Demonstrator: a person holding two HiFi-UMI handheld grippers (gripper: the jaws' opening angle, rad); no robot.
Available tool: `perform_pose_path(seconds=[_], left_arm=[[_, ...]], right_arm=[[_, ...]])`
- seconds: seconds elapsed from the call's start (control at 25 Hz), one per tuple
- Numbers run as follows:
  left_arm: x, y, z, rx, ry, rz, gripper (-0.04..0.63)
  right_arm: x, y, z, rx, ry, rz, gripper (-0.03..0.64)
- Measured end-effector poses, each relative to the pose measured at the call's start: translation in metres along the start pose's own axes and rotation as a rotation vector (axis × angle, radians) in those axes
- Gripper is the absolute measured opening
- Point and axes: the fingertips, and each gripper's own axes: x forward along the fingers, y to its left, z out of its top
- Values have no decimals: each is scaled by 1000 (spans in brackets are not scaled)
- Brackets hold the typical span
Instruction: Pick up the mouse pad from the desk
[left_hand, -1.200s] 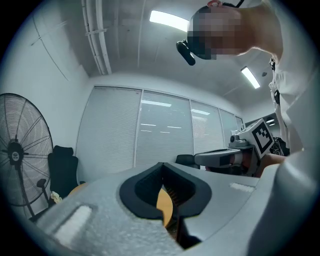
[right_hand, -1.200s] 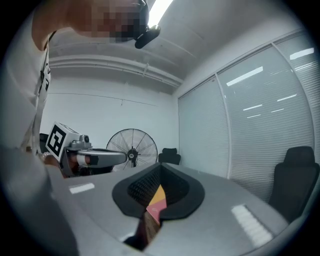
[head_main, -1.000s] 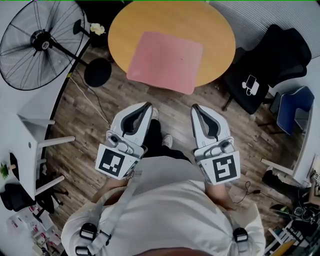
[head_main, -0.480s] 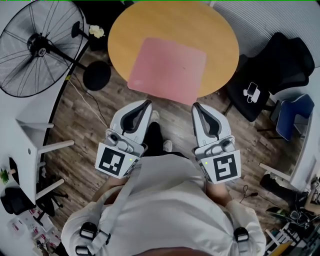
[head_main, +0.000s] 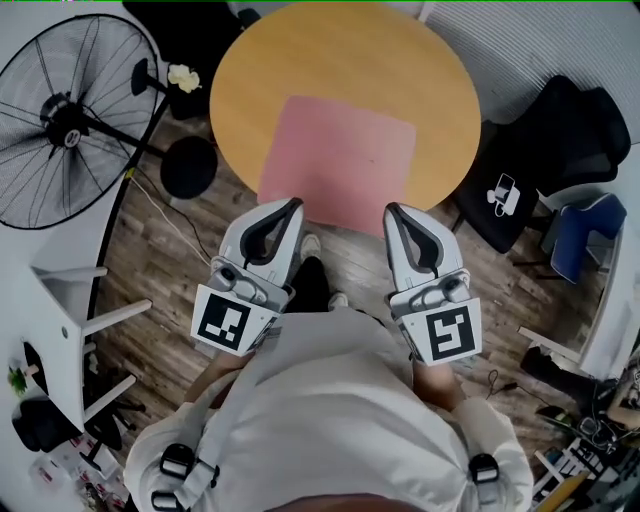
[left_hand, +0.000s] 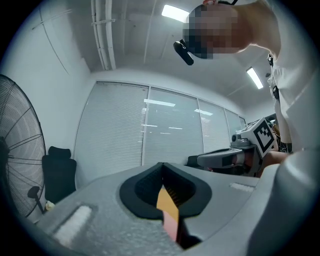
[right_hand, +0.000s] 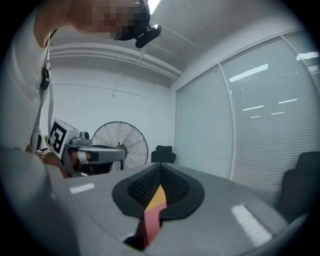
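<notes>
Fingers (head_main: 285, 235) of left gripper (head_main: 296, 204) and right gripper (head_main: 389, 210) are pressed together, empty; both near the pink mouse pad (head_main: 345, 150).

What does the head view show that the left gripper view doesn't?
Only the head view shows the whole pink mouse pad lying flat on the round table, and the wooden floor. Only the left gripper view shows the window blinds and the ceiling lights. Both show the big fan, the right tool and the shut left tool. The left gripper view catches just a thin pink sliver of the pad.
</notes>
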Motion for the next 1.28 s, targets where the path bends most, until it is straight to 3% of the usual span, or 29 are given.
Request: perform_pose_path(seconds=[0.6, 0.96, 1.28], left_arm=[[55, 99, -4, 14, 3, -99, 5], [67, 109, -18, 12, 22, -131, 5], [75, 116, -57, -2, 89, -83, 5]], right_arm=[[105, -23, 8, -14, 0, -87, 5], [113, -34, -2, -29, 3, -107, 5], [111, -49, -28, 14, 37, -123, 14]])
